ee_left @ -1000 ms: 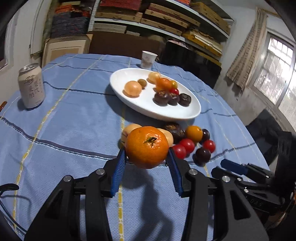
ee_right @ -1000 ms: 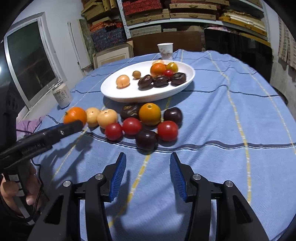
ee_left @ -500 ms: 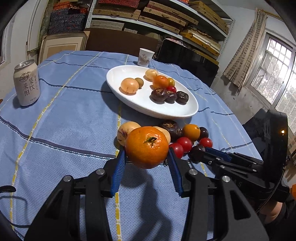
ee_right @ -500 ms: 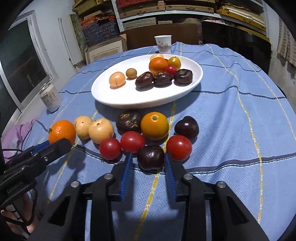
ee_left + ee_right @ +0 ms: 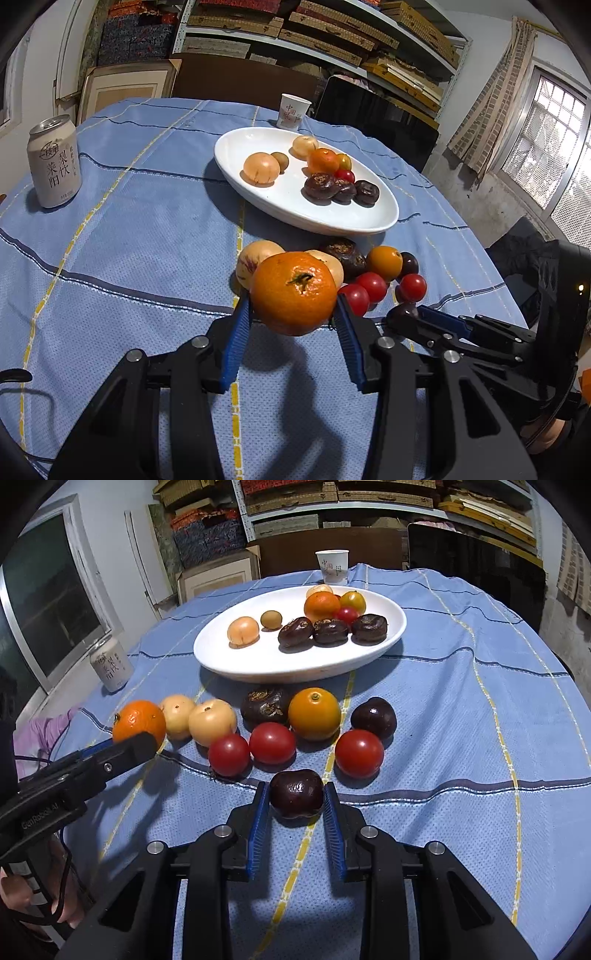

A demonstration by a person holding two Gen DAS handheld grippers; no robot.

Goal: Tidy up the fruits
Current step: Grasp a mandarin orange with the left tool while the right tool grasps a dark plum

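Both grippers were built of black plastic, their jaws lined with ribbed blue pads and fastened by silver screws. White lettering, possibly "GenRobot.AI", was printed on the left gripper point(image 5: 125, 747).

Printed vertically on can point(image 5: 55, 162): Chinese characters 莱阳 and 梨饮; smaller print below illegible. Printed in red on paper cup point(image 5: 291, 112): 中国, remainder unclear. Embossed on left gripper point(image 5: 133, 744) body: "GenRobot.AI", partly legible.
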